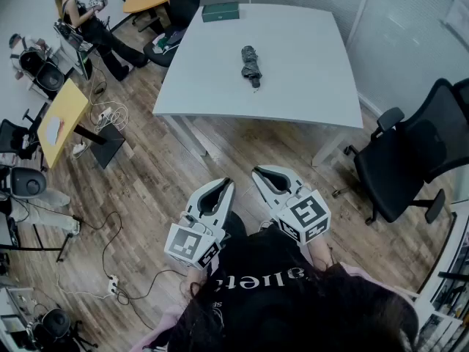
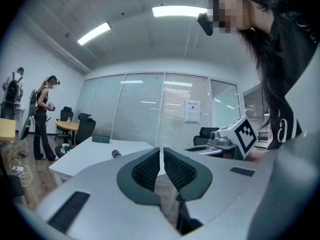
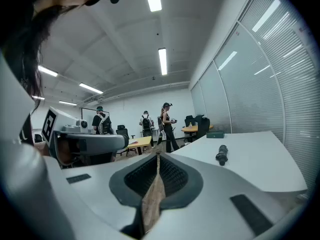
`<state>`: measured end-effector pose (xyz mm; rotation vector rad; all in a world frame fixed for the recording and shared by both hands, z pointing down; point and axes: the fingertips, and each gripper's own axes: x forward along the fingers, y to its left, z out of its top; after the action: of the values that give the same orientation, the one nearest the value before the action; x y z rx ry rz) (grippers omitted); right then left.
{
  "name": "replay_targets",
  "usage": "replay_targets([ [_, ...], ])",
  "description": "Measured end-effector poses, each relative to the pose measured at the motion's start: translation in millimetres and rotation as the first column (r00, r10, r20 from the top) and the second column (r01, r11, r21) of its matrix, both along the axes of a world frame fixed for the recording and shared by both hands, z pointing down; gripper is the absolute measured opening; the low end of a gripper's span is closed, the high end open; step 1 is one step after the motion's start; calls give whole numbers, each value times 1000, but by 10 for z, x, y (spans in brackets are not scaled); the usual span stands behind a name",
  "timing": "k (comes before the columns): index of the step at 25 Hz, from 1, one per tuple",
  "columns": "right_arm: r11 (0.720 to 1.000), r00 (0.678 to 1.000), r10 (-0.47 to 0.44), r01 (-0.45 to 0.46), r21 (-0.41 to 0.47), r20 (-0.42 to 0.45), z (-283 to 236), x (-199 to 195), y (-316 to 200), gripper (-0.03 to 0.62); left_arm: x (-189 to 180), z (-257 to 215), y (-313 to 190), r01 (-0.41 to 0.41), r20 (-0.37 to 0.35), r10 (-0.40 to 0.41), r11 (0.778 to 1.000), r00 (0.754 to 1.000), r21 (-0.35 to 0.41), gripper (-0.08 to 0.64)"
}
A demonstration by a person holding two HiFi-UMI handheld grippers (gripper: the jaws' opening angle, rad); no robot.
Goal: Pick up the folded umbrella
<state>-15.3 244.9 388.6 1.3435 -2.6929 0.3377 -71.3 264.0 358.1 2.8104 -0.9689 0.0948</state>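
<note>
Where cables trailed over the wood floor, far left: a yellow desk (image 1: 64, 116) stood, with people beyond it.
Left gripper (image 1: 229, 183): held low before the person, short of the table, jaws drawn together but for a sliver at the tips, nothing in them.
White table (image 1: 308, 79): ahead of both grippers, well apart from them.
Green box (image 1: 220, 12): lay at the table's far edge.
Folded umbrella (image 1: 250, 66): dark, lay on the table near its middle, closer to me than the box, untouched.
Right gripper (image 1: 256, 171): just beside the left one, jaws fully closed, empty.
Black office chair (image 1: 410, 152): stood right of the table.
</note>
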Motion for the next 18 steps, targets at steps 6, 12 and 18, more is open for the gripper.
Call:
replay_targets([
  [6, 1000, 999, 14, -14, 6, 43, 12, 129, 40, 32, 111, 37, 45, -8, 8, 8, 1000, 1000, 3, 38],
  [12, 1000, 997, 20, -20, 2, 76, -4, 198, 21, 32, 170, 20, 62, -21, 18, 21, 1000, 1000, 3, 38],
  [18, 999, 993, 31, -29, -17, 118, 16, 249, -74, 32, 168, 8, -4, -16, 26, 16, 1000, 1000, 5, 38],
])
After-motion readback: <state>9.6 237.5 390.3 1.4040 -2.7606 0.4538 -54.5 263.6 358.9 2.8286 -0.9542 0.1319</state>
